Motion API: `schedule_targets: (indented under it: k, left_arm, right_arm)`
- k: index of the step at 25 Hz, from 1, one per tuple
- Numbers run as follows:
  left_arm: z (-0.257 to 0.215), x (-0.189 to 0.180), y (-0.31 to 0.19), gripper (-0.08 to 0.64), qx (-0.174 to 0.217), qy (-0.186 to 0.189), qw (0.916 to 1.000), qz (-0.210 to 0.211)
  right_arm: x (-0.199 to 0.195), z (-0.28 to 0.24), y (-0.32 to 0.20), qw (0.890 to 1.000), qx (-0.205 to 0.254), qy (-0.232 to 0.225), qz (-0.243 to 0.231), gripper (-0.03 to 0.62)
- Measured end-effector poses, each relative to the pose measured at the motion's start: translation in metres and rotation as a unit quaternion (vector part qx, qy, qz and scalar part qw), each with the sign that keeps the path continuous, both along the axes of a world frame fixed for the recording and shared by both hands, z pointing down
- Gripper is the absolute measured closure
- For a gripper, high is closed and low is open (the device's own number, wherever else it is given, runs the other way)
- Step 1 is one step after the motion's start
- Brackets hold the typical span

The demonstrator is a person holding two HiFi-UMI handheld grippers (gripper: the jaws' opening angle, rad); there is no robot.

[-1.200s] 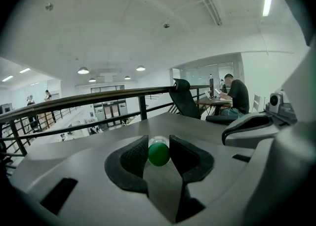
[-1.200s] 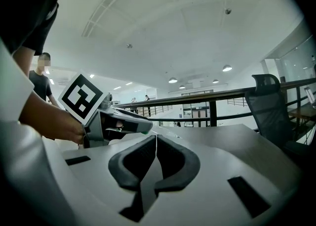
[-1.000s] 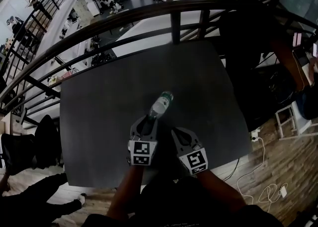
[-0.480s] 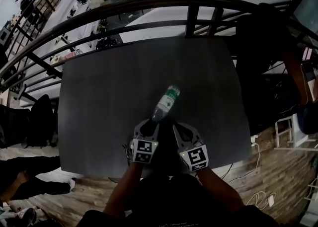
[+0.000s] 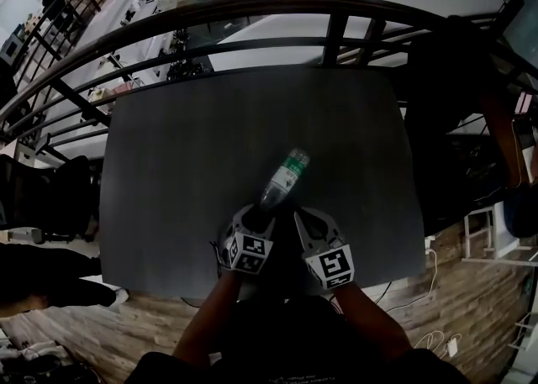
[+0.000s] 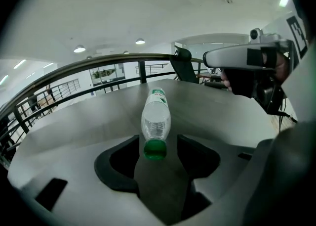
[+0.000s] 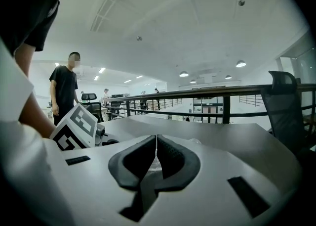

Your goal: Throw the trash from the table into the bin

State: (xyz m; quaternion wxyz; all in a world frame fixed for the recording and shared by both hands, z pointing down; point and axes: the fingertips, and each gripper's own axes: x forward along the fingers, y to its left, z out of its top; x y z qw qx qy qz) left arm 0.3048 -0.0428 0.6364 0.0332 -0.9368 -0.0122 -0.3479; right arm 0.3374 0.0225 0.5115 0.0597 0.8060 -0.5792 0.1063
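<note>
Fingers (image 6: 120, 163) of our left gripper (image 5: 255, 219) stand spread, having just been opening, with the green cap (image 6: 155, 149) of a plastic bottle (image 5: 284, 179) between them and a gap showing on either side, so nothing is pinched yet. The bottle lies on its side on the dark table (image 5: 176, 172), cap end between the left fingers and its body running straight away beyond their tips. It is clear, with no liquid that we can make out, and carries a green-and-white label (image 6: 157, 93) round the half farthest from the fingers. Just to the right of it sits the right gripper (image 5: 309, 224), its fingers (image 7: 174, 157) pressed together on nothing. We judge the step in hand to be the pick-up: we would push the left fingers further forward so they meet the wider body rather than the narrow cap, keep them square to the bottle's length, and close steadily, since a smooth round bottle on a smooth table may roll or squirt forward off the tips. A light, thin-walled bottle should also dent under a hard squeeze, so we would close only until it holds. No bin shows in any view; we would have to find it before the carry.
</note>
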Motion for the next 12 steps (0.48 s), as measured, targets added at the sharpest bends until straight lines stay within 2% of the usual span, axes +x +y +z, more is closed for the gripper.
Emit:
schedule_targets:
  k: [3,6,9,11,12]
  left_arm:
    - [-0.004,-0.006,0.002,0.287,-0.003,0.0,1.0,0.001]
    - [-0.016,-0.016,-0.002,0.285,0.001,0.013,0.9999,-0.01]
    - [-0.03,-0.025,-0.01,0.285,0.0,0.03,0.9993,-0.023]
    - [-0.039,-0.03,-0.017,0.285,-0.002,0.043,0.9985,-0.034]
    - [-0.043,-0.032,-0.02,0.285,-0.004,0.049,0.998,-0.039]
  right_arm:
    - [-0.002,0.004,-0.006,0.999,-0.012,0.008,-0.031,0.568]
    - [-0.005,0.015,-0.012,0.993,-0.052,0.061,-0.085,0.566]
    - [-0.006,0.033,-0.018,0.973,-0.113,0.139,-0.145,0.557]
    - [-0.005,0.044,-0.022,0.957,-0.145,0.177,-0.18,0.476]
    - [-0.003,0.049,-0.023,0.948,-0.159,0.193,-0.195,0.458]
